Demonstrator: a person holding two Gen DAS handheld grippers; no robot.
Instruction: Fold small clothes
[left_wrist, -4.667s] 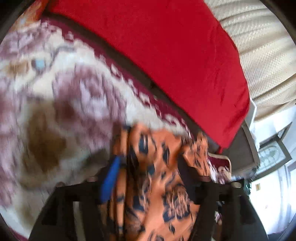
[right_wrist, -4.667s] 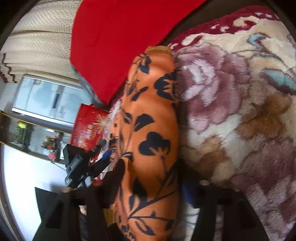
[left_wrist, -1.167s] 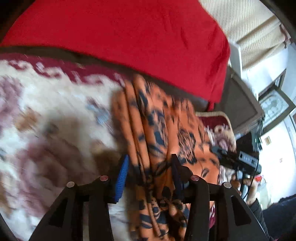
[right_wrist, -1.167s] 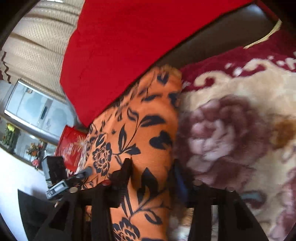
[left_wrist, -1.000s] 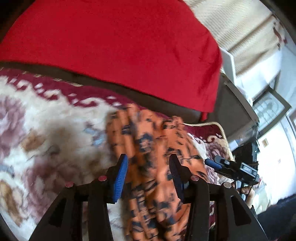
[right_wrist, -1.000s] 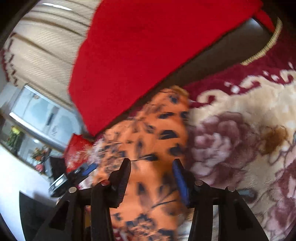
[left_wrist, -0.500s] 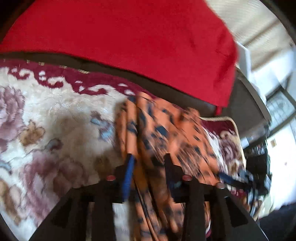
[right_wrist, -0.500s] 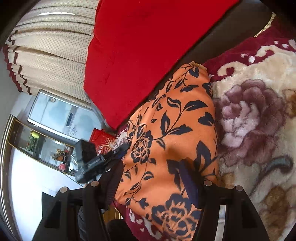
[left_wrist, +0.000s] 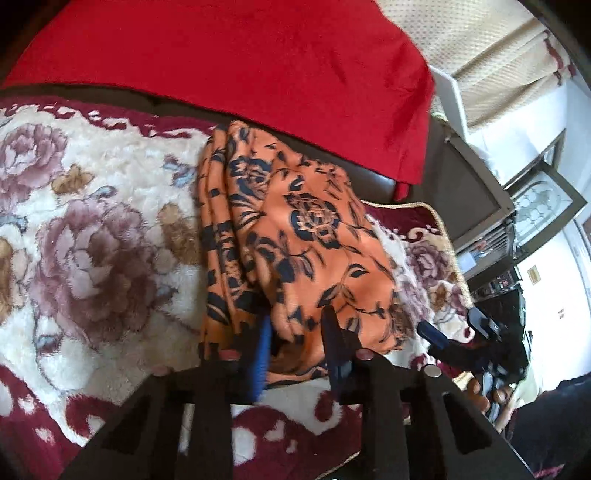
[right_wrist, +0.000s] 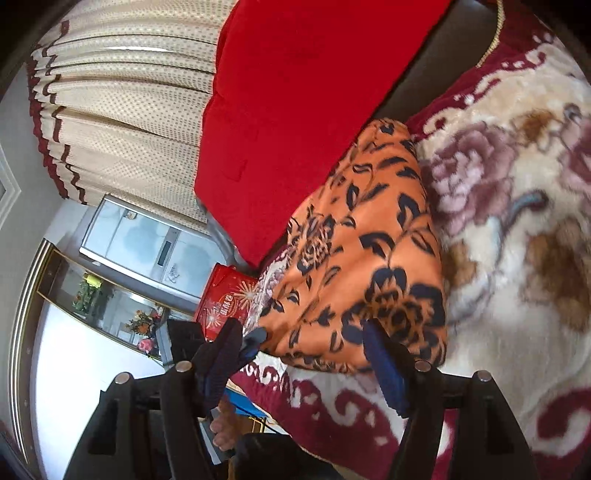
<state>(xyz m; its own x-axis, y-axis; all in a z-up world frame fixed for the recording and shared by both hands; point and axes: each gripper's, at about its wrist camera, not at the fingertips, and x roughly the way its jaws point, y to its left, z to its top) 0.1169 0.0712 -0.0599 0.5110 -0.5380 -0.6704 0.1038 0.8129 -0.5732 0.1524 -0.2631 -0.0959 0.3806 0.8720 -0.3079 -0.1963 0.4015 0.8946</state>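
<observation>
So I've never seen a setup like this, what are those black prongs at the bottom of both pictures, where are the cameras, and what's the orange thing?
No robot here: a person holds a two-finger gripper in each hand, and each gripper carries a wide-angle camera looking forward along its fingers. The black prongs are those fingers. One picture comes from the left gripper, the other from the right gripper.

The orange thing is a folded orange cloth with a dark flower print, lying on a plush flowered blanket. Behind it is a red cover and a beige curtain.

The left gripper's fingers are close together around the near edge of the cloth, apparently pinching it. The right gripper's fingers stand wide apart and hold nothing.
</observation>
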